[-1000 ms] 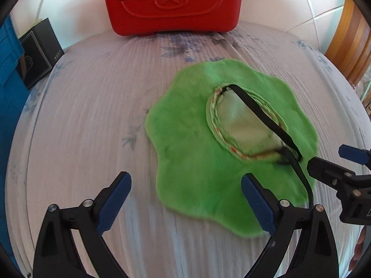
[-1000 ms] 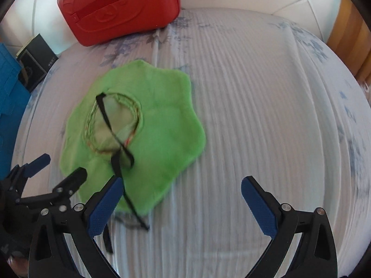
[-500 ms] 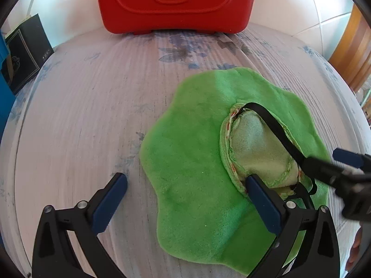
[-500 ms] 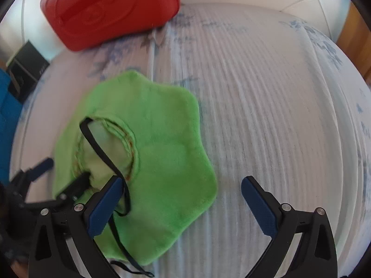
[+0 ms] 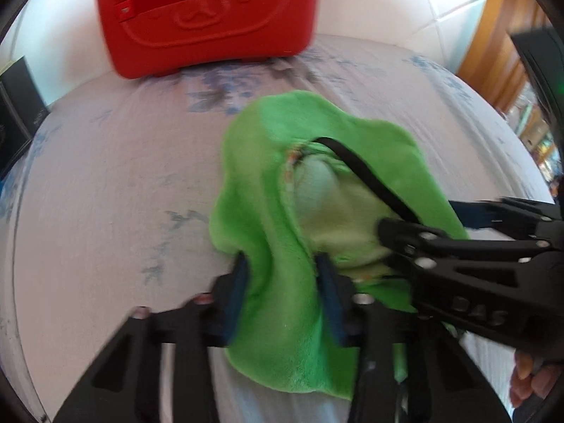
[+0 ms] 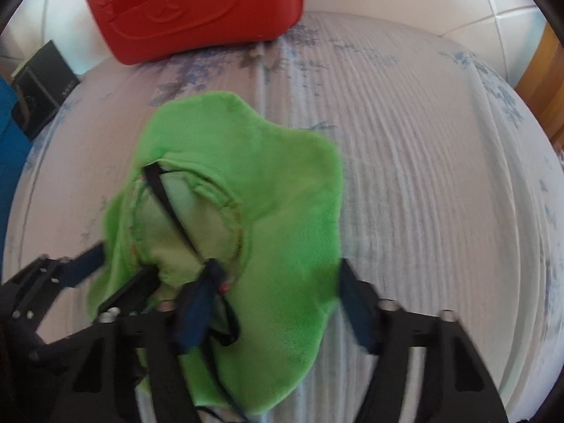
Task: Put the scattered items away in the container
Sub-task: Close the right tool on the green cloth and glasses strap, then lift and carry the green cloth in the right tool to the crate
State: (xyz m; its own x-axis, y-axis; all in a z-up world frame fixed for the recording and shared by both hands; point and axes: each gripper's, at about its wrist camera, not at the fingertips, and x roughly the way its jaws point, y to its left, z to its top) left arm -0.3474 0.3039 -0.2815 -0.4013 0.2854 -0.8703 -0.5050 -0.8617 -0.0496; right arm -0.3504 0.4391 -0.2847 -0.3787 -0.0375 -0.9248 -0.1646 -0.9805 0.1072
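Note:
A green plush hat (image 5: 268, 183) with a black chin strap (image 5: 363, 172) lies bunched on the bed. My left gripper (image 5: 282, 282) is closed on its left brim, the fabric pinched between the blue pads. My right gripper (image 6: 278, 303) straddles the hat's (image 6: 282, 218) right brim with its jaws partly closed; the fabric fills the gap, and I cannot tell whether the pads clamp it. Its fingers (image 5: 458, 246) also reach in from the right in the left wrist view. A closed red case (image 5: 208, 14) stands at the head of the bed, also in the right wrist view (image 6: 197, 7).
The bed sheet (image 6: 423, 162) is pale with blue flowers. A black box (image 6: 42, 81) and a blue object (image 6: 10, 148) sit at the left edge. A white tiled wall (image 5: 405, 3) is behind the case and a wooden frame (image 5: 500, 46) is at the right.
Both grippers have moved forward onto the hat and closed in on its brim from each side. The hat has gone from flat to bunched up.

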